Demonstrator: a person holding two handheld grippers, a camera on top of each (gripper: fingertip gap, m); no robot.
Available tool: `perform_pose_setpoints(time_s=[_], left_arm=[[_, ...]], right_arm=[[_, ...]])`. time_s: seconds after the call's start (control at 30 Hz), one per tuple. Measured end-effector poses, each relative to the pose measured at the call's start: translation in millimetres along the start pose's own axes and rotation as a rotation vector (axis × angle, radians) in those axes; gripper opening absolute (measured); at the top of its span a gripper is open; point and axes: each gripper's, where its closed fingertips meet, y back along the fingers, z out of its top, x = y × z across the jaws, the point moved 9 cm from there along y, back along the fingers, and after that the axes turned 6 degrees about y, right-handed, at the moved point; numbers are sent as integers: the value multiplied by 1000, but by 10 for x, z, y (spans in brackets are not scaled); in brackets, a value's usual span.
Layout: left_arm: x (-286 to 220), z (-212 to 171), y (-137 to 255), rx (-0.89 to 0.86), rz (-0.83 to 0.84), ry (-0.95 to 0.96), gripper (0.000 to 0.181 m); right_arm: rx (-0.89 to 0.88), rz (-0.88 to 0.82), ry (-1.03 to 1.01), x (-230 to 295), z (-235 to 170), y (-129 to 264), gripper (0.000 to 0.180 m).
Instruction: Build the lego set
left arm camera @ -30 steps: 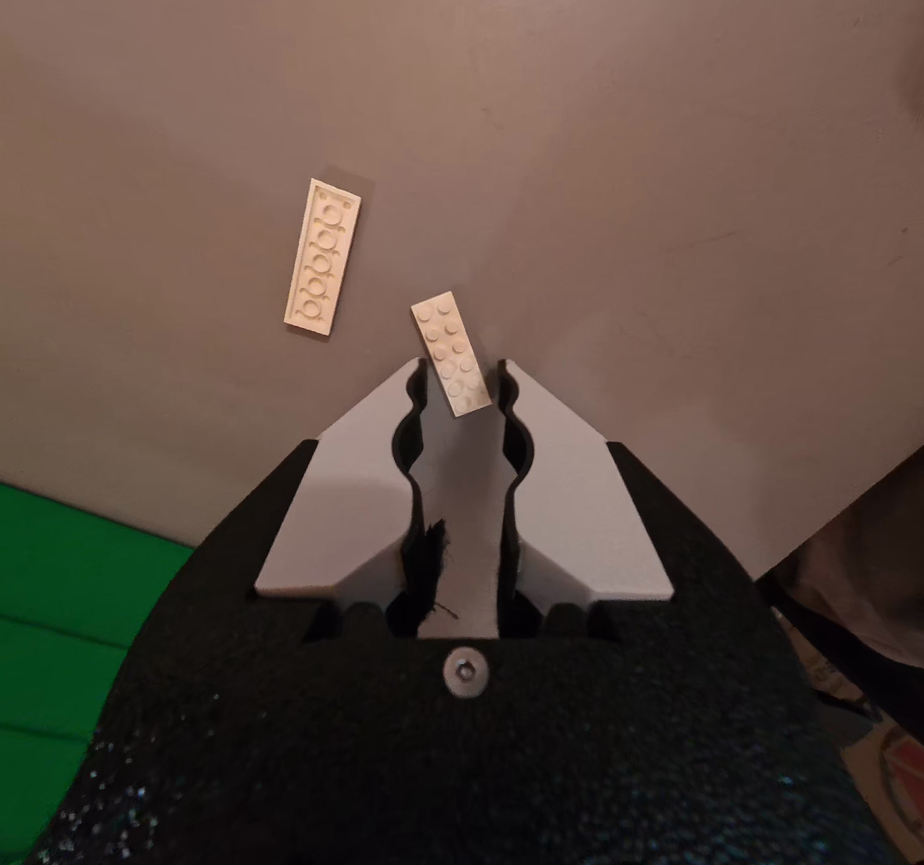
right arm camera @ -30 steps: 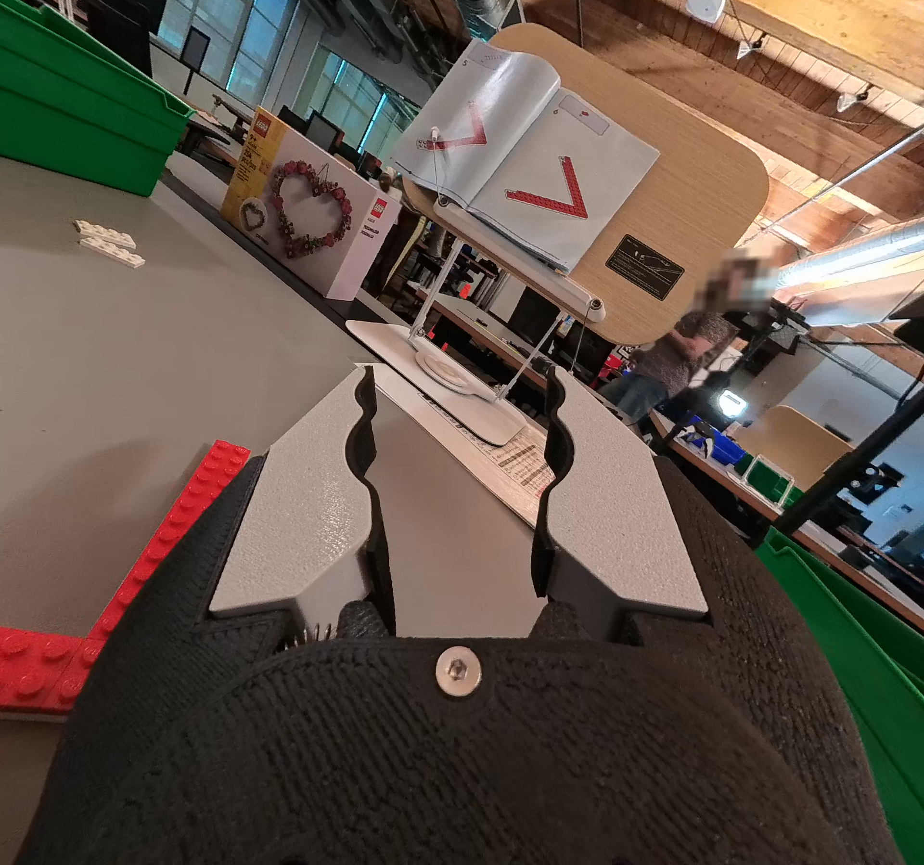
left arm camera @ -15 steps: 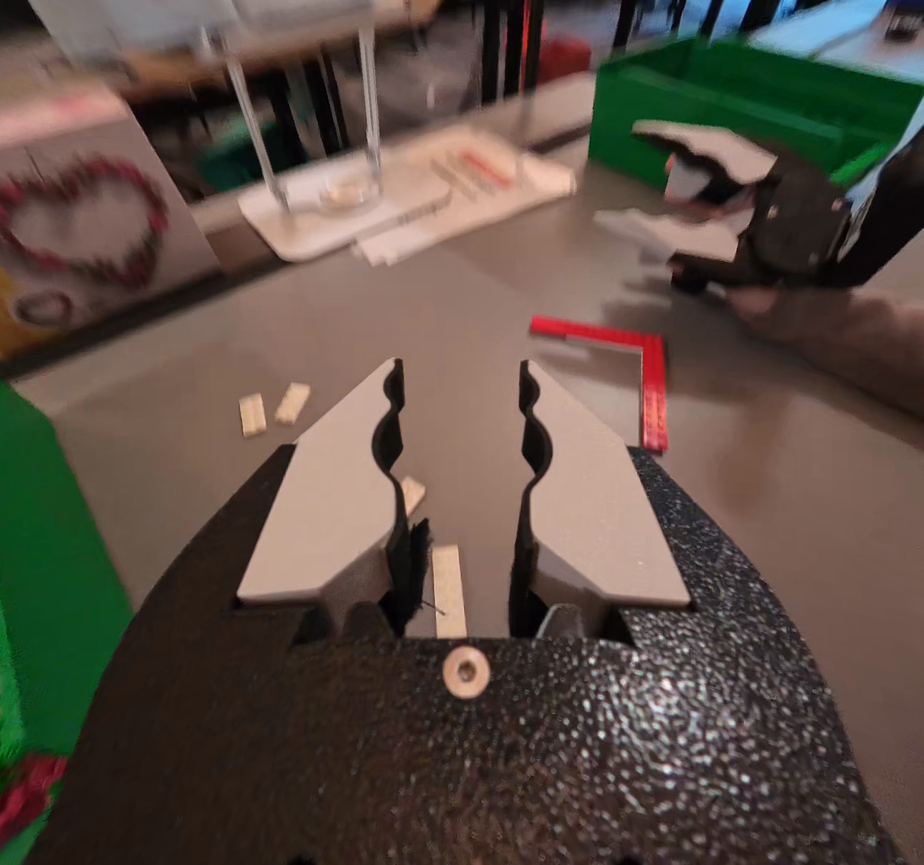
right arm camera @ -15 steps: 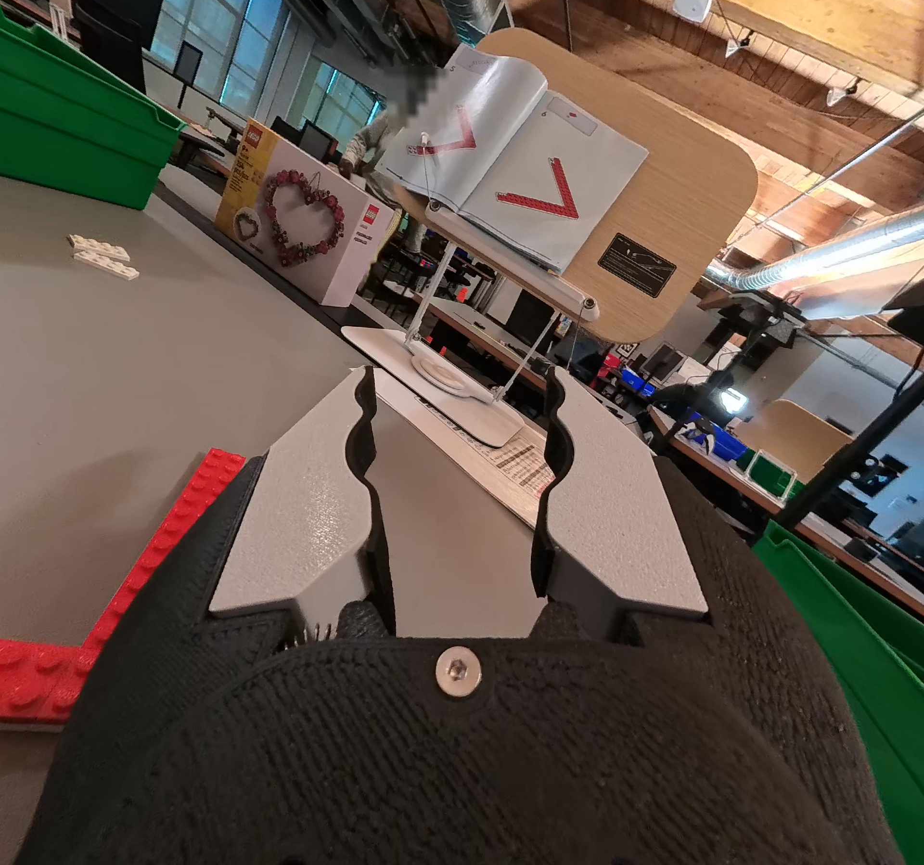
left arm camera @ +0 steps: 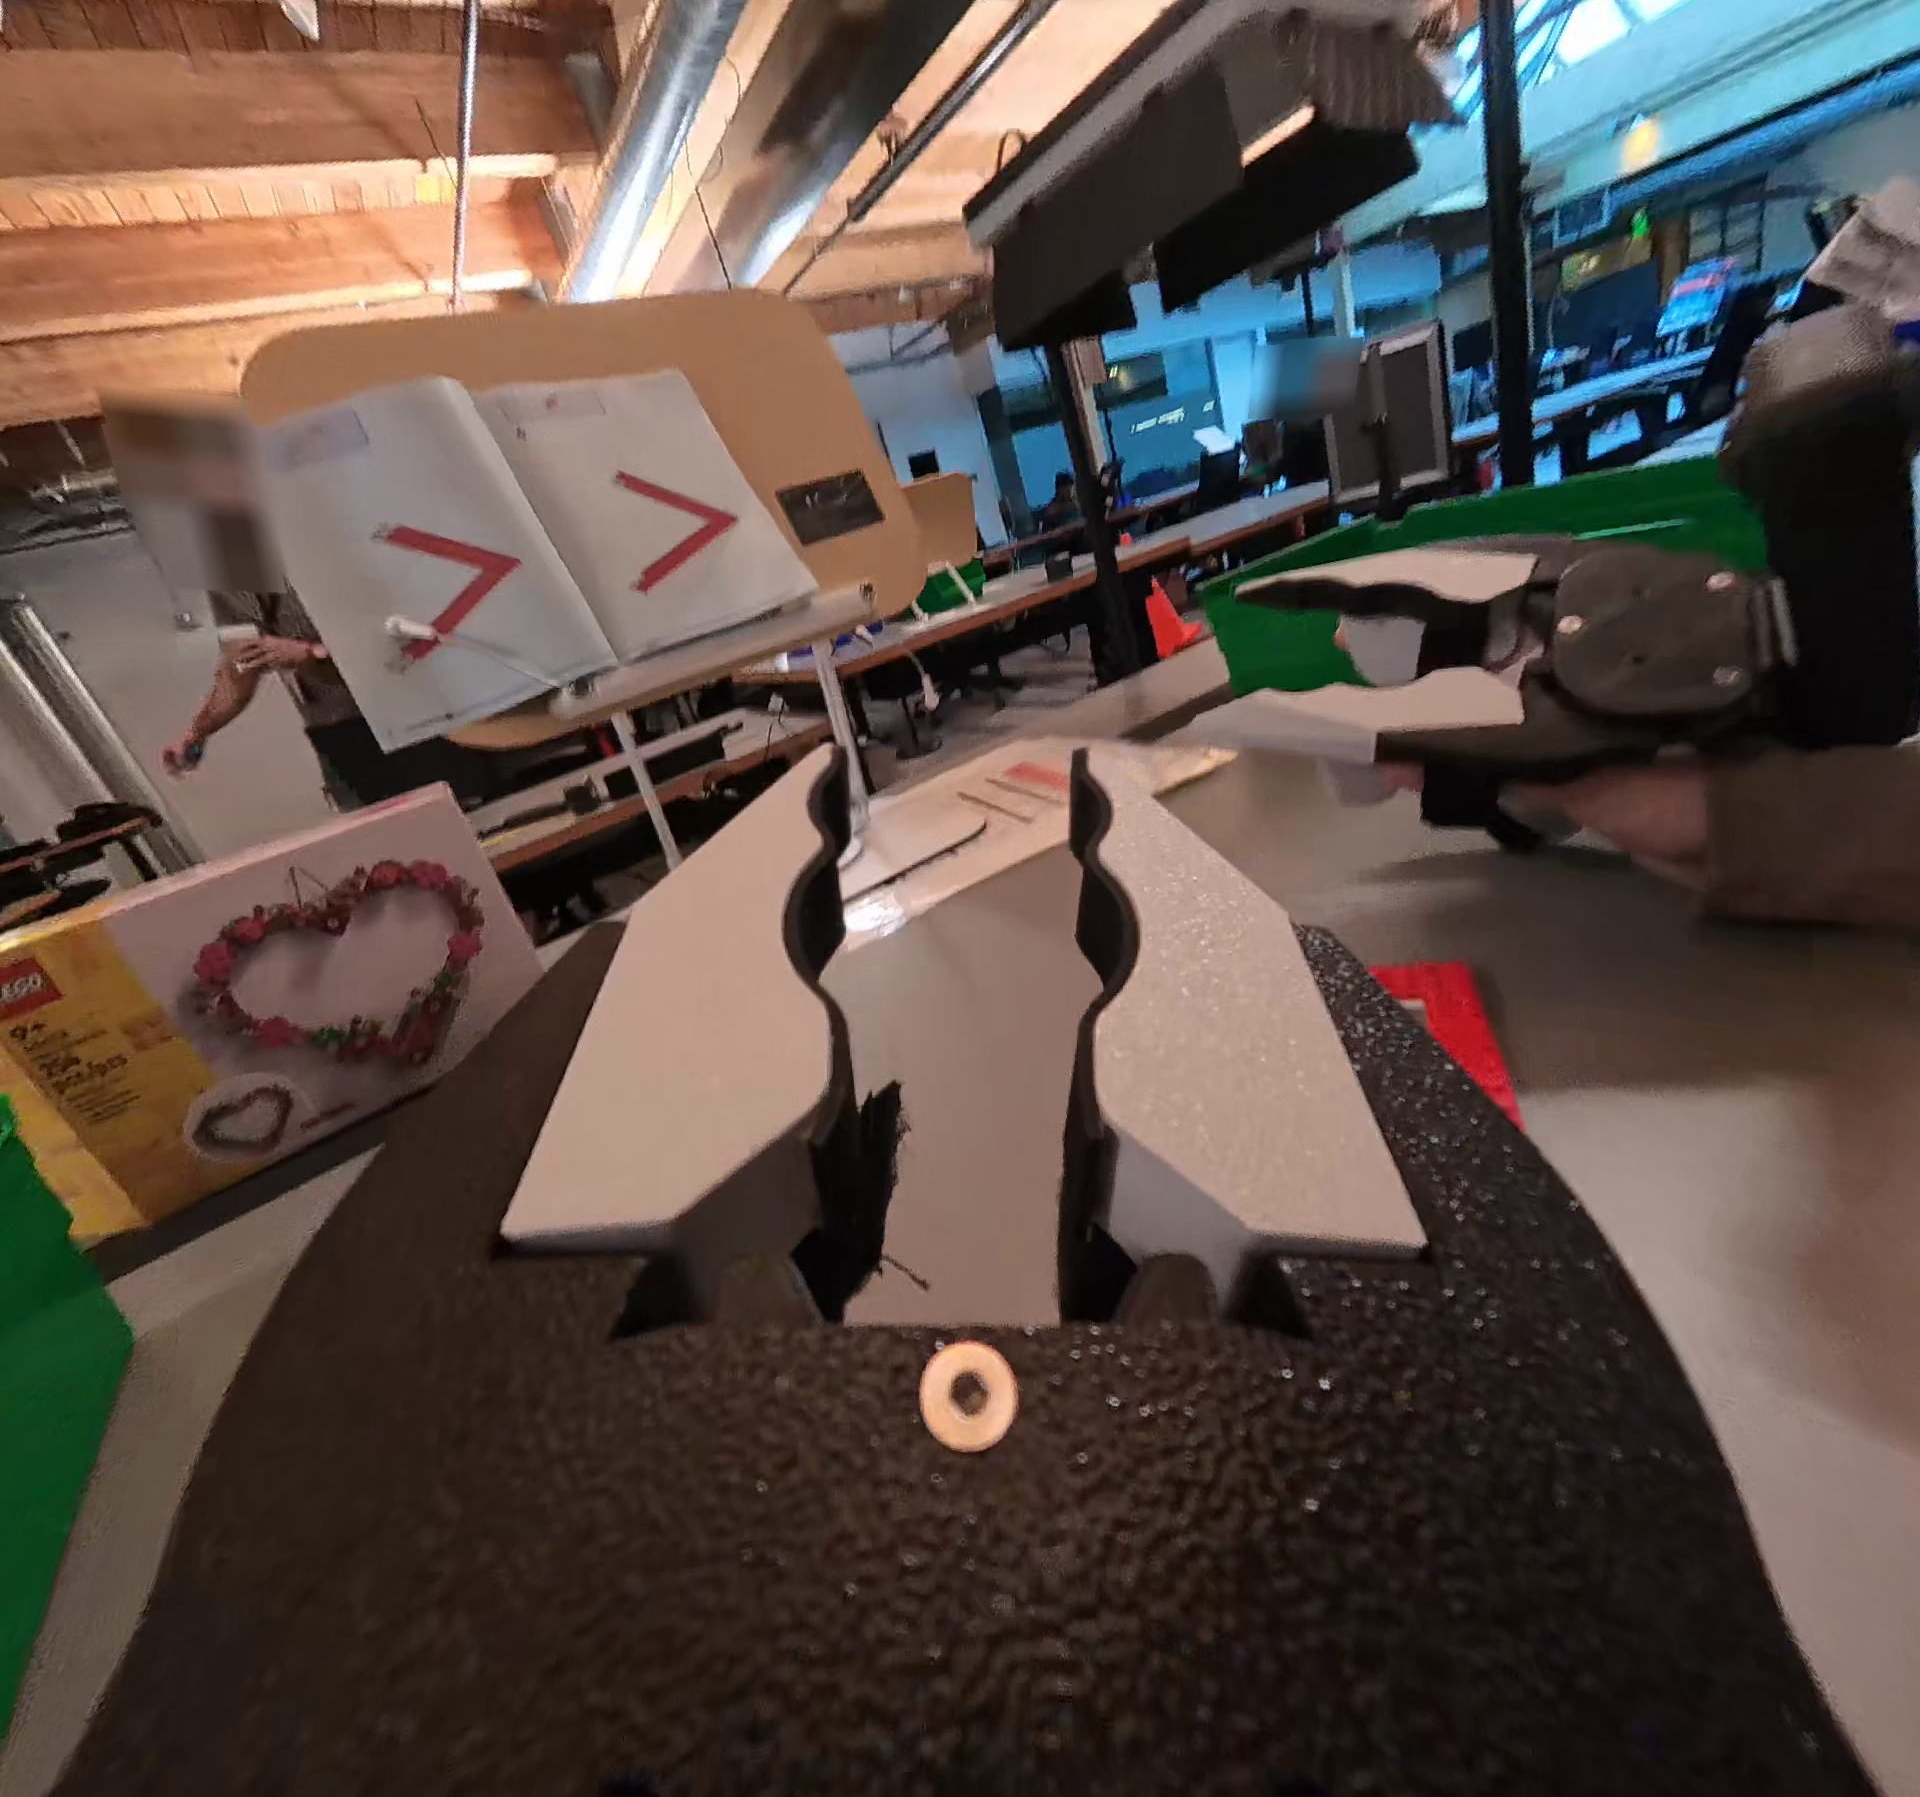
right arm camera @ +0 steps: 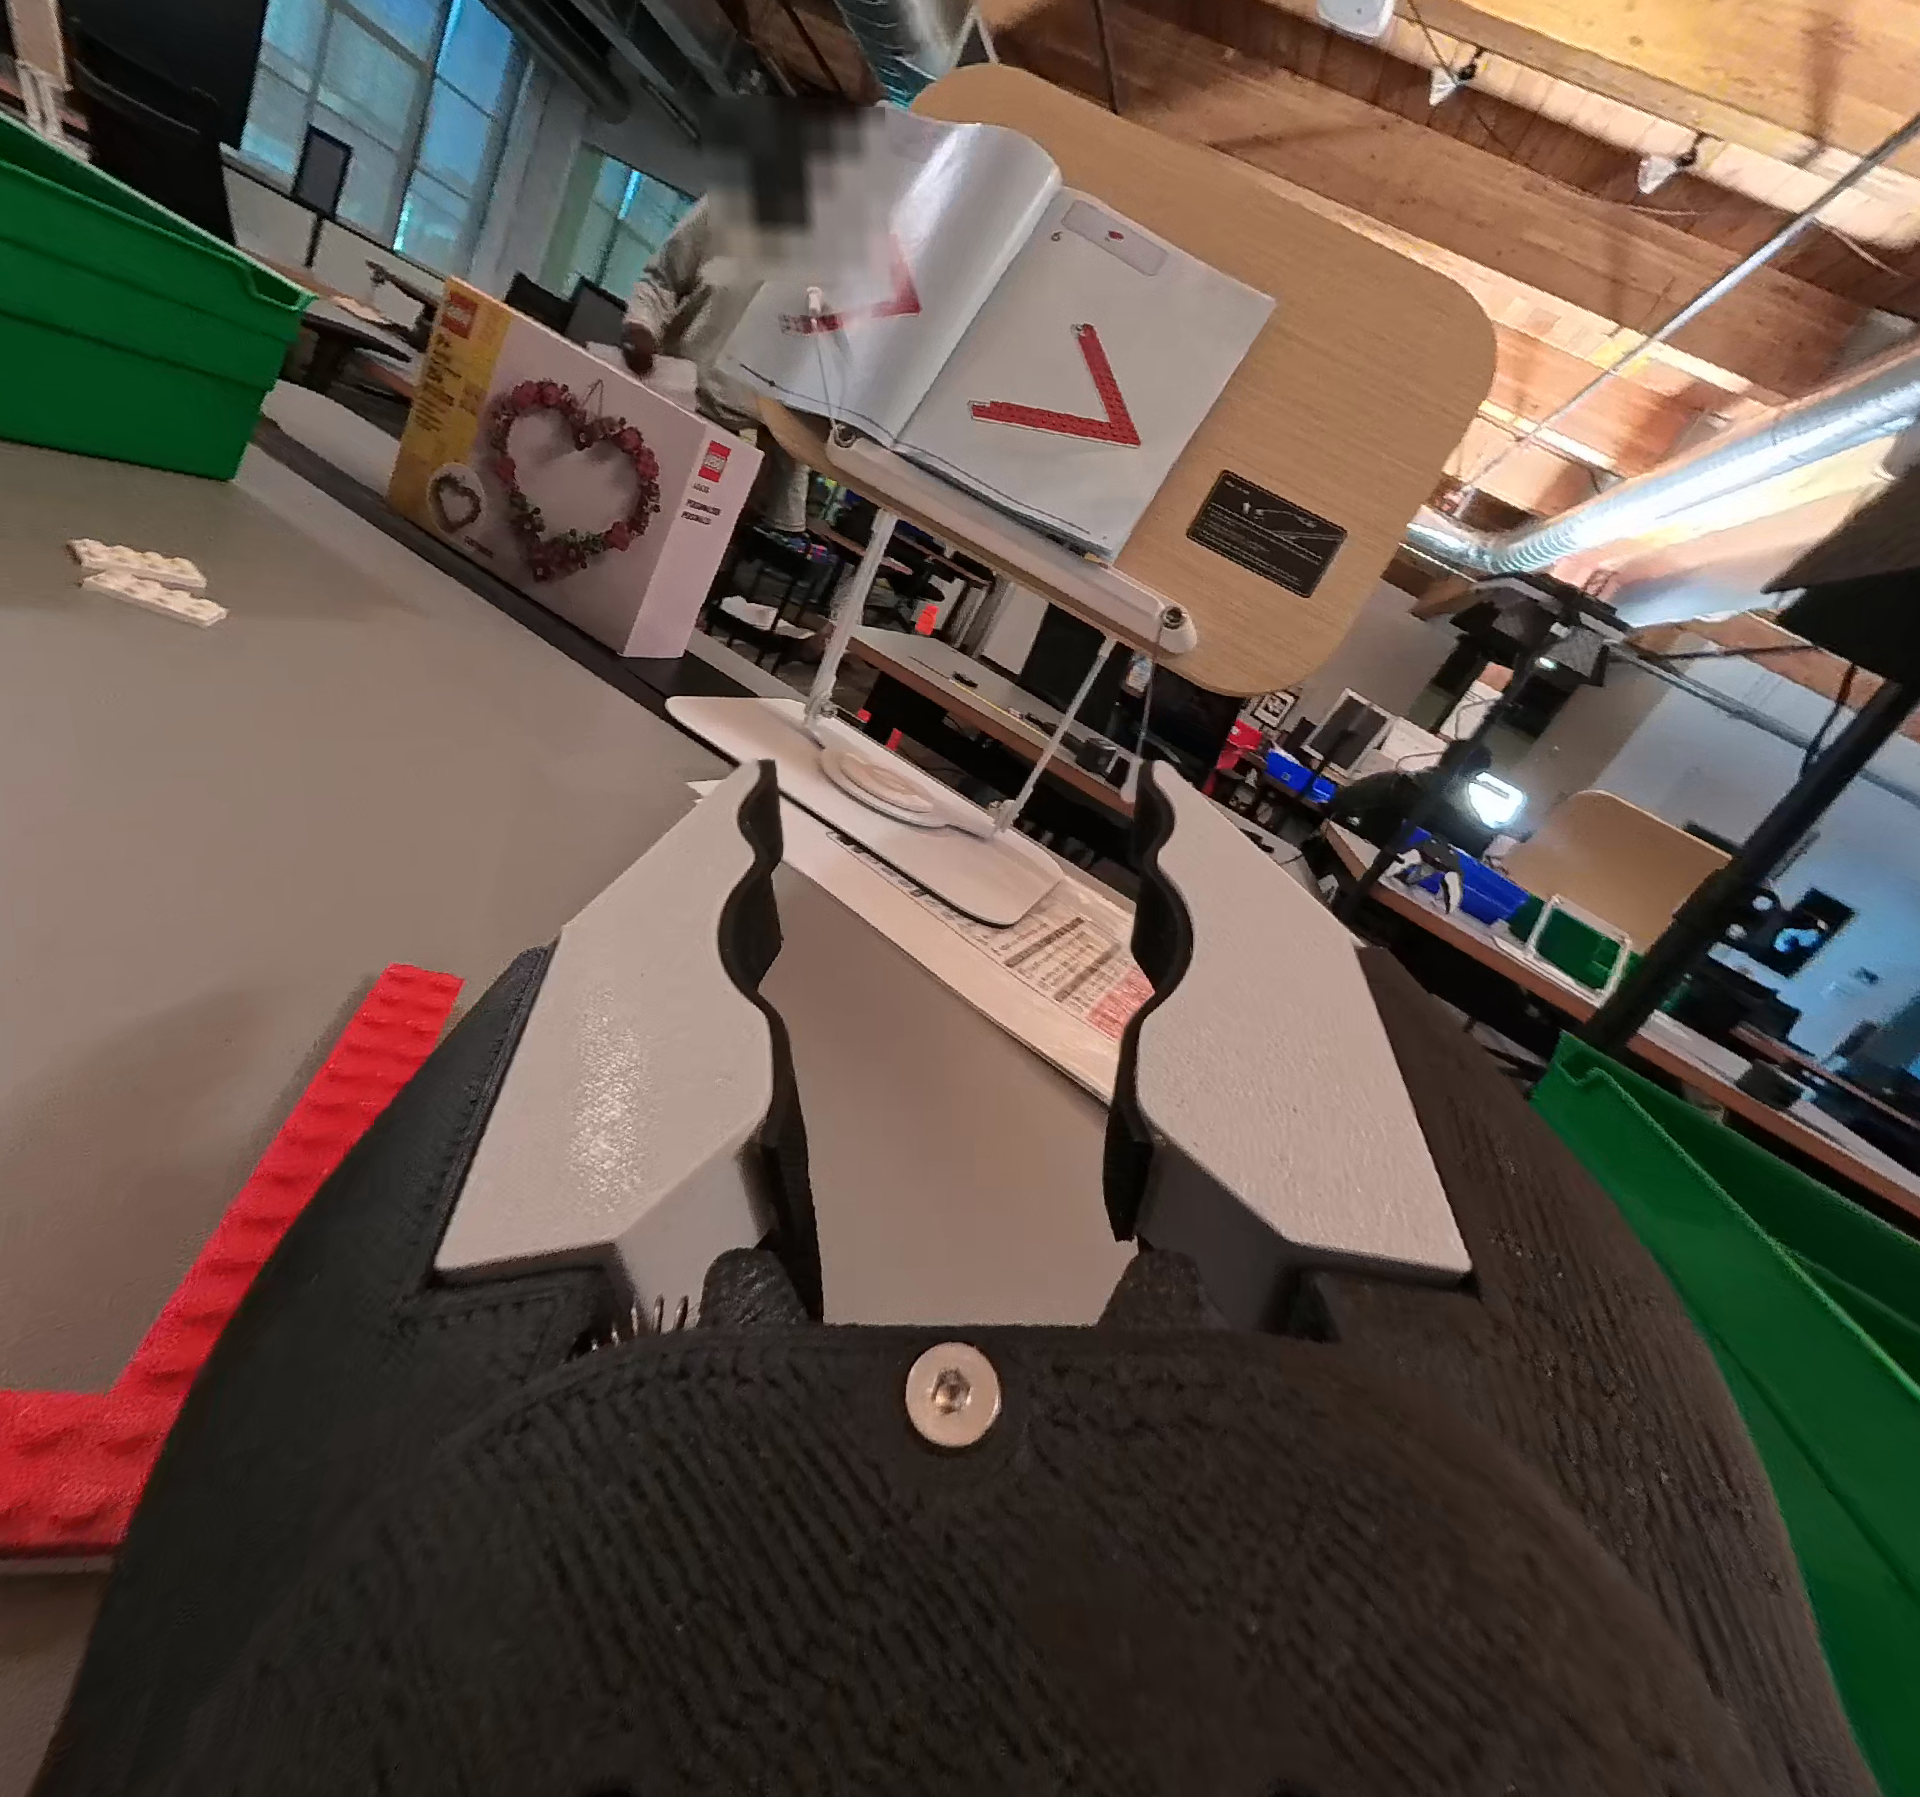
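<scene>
Both claws are spread wide and hold nothing. The left claw (left arm camera: 951, 791) points up at the instruction book (left arm camera: 540, 521) on its stand, not down at the table, so it could bump a piece it cannot see. The red V-shaped piece (right arm camera: 208, 1259) lies flat just to the left of the right claw (right arm camera: 951, 791), partly under its black body; a careless swing could knock it askew. Two small white plates (right arm camera: 145, 578) sit well off to the front left of the right claw, side by side. The set box (right arm camera: 577, 480) stands farther ahead. A green bin (right arm camera: 1756, 1259) sits close on the right and could block a wide move.
</scene>
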Motion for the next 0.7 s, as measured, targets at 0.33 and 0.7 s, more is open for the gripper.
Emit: perform_pose_setpoints(time_s=[0.33,0.7], left_arm=[[137,218,181,-65,69,-67,41],[598,110,826,267,138,193,45]], right_arm=[[-15,-83,24,-31,105,214,64],[-34,-56,30,151,300,476,62]])
